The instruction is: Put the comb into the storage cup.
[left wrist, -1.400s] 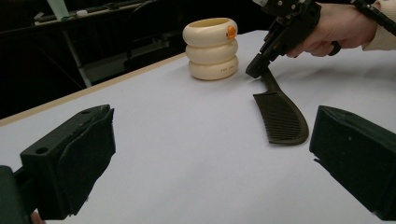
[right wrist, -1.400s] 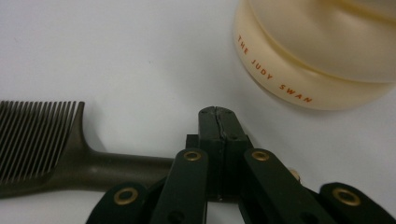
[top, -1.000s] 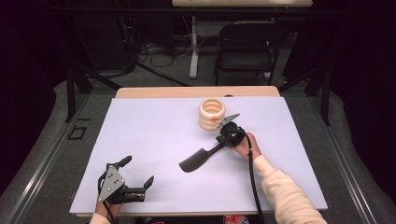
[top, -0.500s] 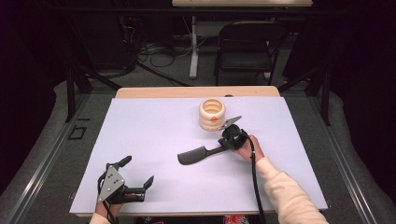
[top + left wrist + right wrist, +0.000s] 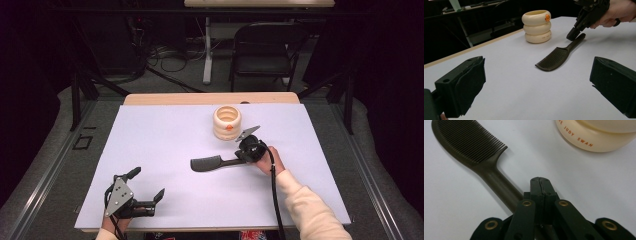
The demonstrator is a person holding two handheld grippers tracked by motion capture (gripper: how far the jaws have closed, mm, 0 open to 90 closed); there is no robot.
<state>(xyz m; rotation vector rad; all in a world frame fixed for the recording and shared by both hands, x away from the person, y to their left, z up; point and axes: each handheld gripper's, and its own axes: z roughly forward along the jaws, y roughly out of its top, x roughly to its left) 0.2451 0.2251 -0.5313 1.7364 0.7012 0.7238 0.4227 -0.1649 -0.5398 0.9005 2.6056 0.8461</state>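
Note:
A dark comb (image 5: 207, 163) lies flat mid-table, teeth end to the left, handle toward my right gripper (image 5: 241, 157). That gripper is shut with nothing between its pads; in the right gripper view the closed tips (image 5: 540, 182) sit just beside and above the comb's handle (image 5: 499, 185). The left gripper view shows those tips (image 5: 572, 37) at the handle's end. A cream ribbed jar (image 5: 227, 121) with an orange dot stands just behind it. My left gripper (image 5: 147, 183) rests open near the front left edge, well away from the comb (image 5: 556, 58).
A white sheet (image 5: 165, 130) covers the table, with a wooden edge at the back. A dark chair (image 5: 265, 50) and cables stand on the floor beyond. Cables trail from both grippers toward the front edge.
The comb has swung from a diagonal to lying nearly crosswise, its toothed end moving away from the front edge, with the shut right gripper at its handle. The left gripper has kept still.

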